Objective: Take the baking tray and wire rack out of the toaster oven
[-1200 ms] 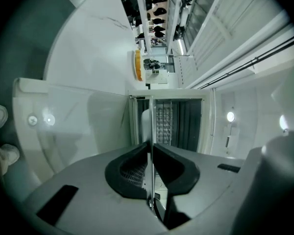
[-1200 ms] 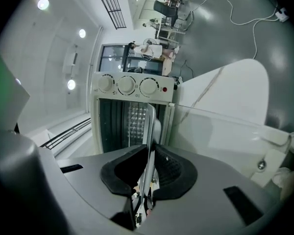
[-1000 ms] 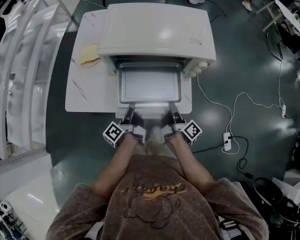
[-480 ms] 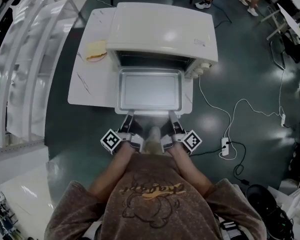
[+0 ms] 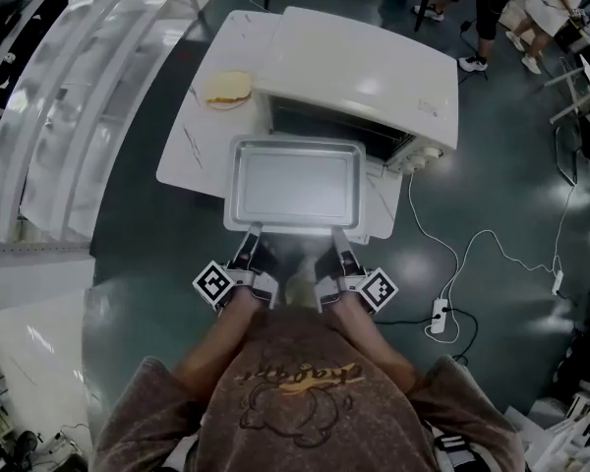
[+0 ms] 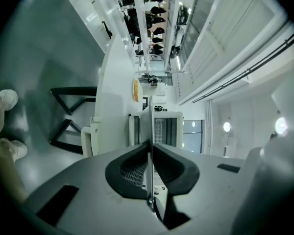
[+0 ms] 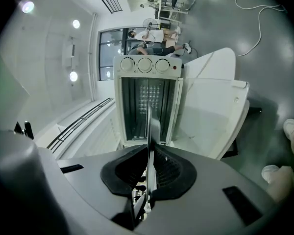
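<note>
Head view: the baking tray (image 5: 295, 183) had come clear of the toaster oven (image 5: 359, 72), where a second before half of it sat inside. That step looked nearly done. I couldn't make out the wire rack. The left gripper (image 5: 253, 232) and right gripper (image 5: 336, 232) gripped its near rim over the table (image 5: 190, 153) front.

Left gripper view: my jaws pinched the thin rim (image 6: 150, 131), nearly together.

Right gripper view: same pinch, the far edge (image 7: 148, 119) free of the oven's mouth.

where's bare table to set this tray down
Bare tabletop left of the baking tray, between the toast plate and the front edge. The toaster oven fills the back; right of the tray, only a narrow strip.
</note>
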Motion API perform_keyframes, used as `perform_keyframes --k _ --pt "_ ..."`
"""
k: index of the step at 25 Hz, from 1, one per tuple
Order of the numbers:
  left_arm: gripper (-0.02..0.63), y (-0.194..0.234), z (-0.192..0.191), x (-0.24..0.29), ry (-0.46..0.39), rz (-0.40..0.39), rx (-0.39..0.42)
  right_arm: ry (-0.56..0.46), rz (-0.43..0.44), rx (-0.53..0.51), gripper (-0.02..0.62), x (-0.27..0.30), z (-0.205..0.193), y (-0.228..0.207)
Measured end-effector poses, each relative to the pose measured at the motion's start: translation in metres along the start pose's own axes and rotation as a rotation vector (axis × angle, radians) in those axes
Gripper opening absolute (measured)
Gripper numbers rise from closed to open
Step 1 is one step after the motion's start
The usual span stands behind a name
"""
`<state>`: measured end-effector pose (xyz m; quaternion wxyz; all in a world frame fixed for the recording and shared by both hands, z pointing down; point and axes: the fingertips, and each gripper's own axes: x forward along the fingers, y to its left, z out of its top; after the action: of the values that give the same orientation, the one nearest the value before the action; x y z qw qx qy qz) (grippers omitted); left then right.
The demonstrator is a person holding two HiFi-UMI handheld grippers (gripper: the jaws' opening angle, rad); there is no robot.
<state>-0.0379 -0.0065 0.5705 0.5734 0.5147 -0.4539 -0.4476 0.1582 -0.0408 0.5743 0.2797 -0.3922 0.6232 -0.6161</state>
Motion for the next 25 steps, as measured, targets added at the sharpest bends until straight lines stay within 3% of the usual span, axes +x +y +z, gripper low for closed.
perform_keyframes --k 16,25 --pt "0.029 -0.007 0.108 -0.032 0.108 0.004 0.026 -0.131 0.017 0.028 0.032 0.029 -0.108 0.017" --pt "0.029 -0.004 0.191 -0.045 0.120 0.009 0.048 -0.122 0.035 0.027 0.032 0.074 -0.180 0.018"
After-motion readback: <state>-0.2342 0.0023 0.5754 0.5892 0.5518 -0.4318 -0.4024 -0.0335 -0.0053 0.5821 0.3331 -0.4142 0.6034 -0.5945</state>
